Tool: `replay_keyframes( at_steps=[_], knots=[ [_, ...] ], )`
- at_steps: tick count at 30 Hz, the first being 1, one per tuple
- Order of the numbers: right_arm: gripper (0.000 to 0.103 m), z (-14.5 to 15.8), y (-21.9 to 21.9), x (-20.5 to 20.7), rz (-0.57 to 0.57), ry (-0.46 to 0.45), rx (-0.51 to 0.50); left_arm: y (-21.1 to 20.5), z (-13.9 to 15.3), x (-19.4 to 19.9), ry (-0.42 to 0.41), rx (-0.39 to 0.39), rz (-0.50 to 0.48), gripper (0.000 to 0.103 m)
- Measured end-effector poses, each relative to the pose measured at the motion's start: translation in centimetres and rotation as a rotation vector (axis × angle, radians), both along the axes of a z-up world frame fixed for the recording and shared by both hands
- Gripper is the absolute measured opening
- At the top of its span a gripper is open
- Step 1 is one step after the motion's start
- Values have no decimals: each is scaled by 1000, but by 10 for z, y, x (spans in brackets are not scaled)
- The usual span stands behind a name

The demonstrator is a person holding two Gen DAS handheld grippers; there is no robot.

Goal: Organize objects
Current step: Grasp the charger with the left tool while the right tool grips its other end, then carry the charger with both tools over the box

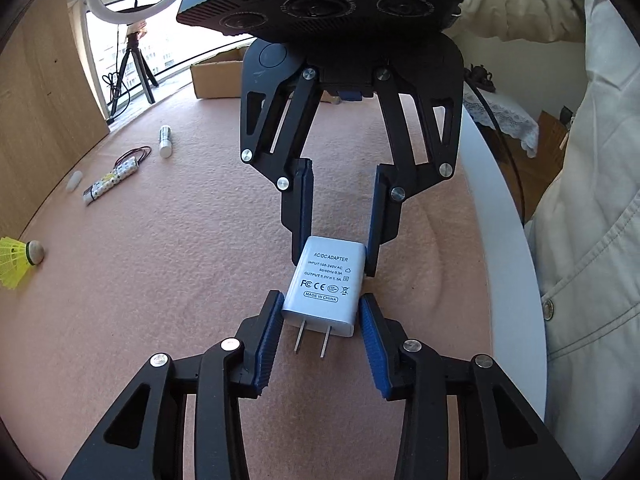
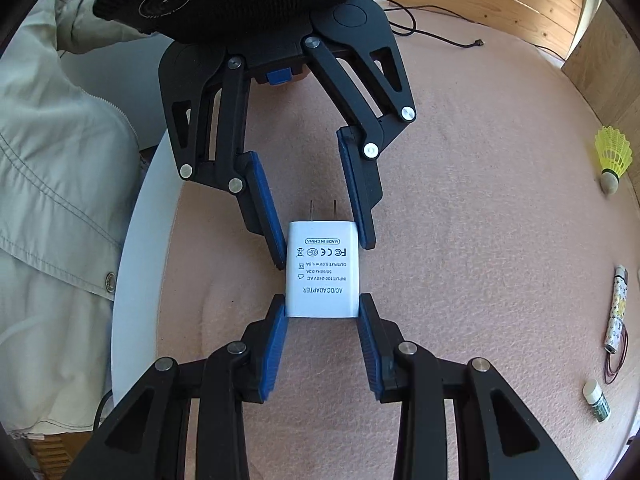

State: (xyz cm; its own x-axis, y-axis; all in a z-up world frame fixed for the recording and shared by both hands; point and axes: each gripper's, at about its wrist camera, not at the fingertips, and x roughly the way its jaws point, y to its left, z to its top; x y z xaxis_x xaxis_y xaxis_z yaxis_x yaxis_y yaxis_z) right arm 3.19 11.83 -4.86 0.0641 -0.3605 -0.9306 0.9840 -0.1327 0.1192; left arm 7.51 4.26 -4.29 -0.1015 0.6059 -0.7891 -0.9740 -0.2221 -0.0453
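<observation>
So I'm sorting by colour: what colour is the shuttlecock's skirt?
Bright yellow: the shuttlecock shows best in the right wrist view.

You have a white AC/DC adapter point(image 1: 322, 290) lying flat on the pink cloth of the table point(image 1: 168, 248), printed label face up, its two metal prongs pointing away from the right gripper point(image 2: 322, 304) and toward the left gripper point(image 1: 320, 300). Both hold it: each one's blue pads press its long sides at opposite ends. Well apart from the adapter, toward the wooden panel, you see a yellow shuttlecock point(image 2: 612, 160) with a cork tip, a patterned tube point(image 2: 615, 308) lying on its side, a red rubber band point(image 2: 618, 354) beside it, and a small white-capped bottle point(image 2: 597, 400).
</observation>
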Motion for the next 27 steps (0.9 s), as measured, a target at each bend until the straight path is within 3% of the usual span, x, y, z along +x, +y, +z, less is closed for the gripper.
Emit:
replay_keyframes(
  at_steps=[13,22,27],
  knots=[
    [31,52,32,19,11,112,-65,21,59,19,88,-19,39,42],
    [31,72,74,29,74,188,-154,95,88,25,136,-115,108,42],
    [31,86,118,36,92,215,-182,141,103,18,154,-133,129,42]
  ],
)
